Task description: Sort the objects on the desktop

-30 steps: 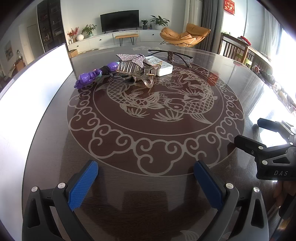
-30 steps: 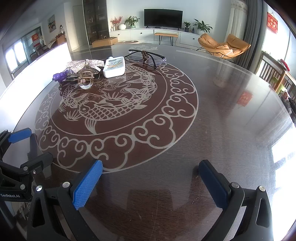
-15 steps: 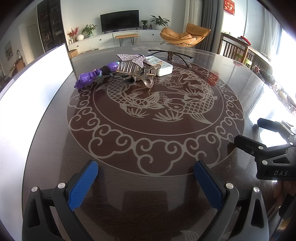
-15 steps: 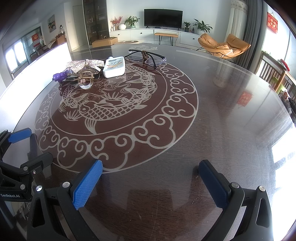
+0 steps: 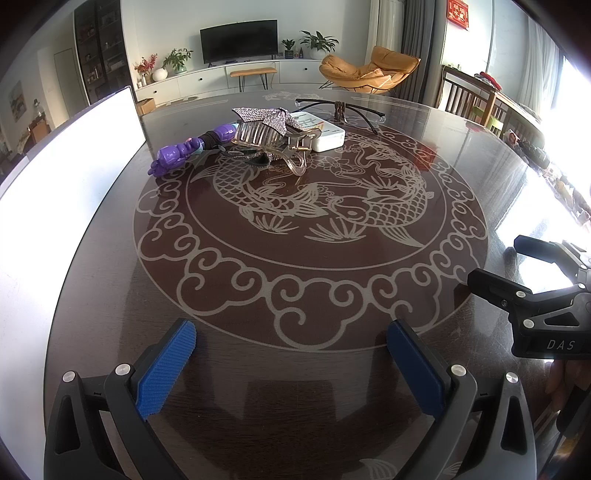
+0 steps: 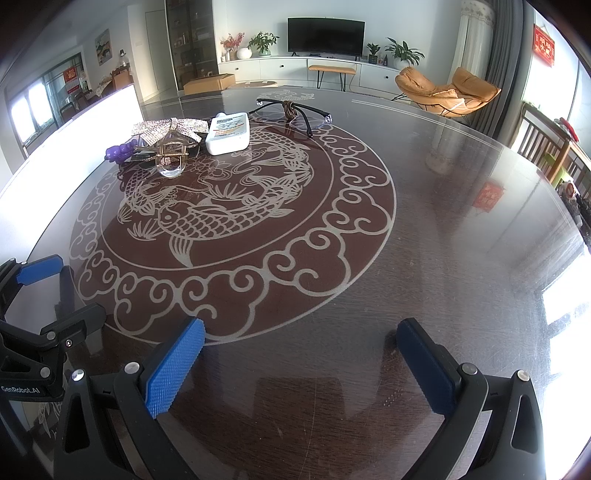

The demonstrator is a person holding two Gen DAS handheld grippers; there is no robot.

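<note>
My left gripper [image 5: 291,363] and right gripper [image 6: 301,363] hovered low, jaws spread, empty. Far ahead, the purple toy [image 5: 184,149] lay lengthwise, angled leftward toward me.

Purple toy [image 5: 184,151]; brown table [image 5: 295,295] with pale fish pattern.

a dark glossy round table with a pale fish-and-cloud pattern [image 5: 306,280] fills the foreground. behind it, a black flat television [image 6: 325,36] hangs on a white wall above a long low white cabinet [image 6: 295,70] with potted green plants [image 6: 403,51]. an orange leather lounge chair [image 6: 448,90] sits by grey curtains [image 5: 423,48]. a dark tall shelving unit [image 6: 190,44] stands left. bright daylight glares from the right-hand windows [image 5: 576,96].
</note>
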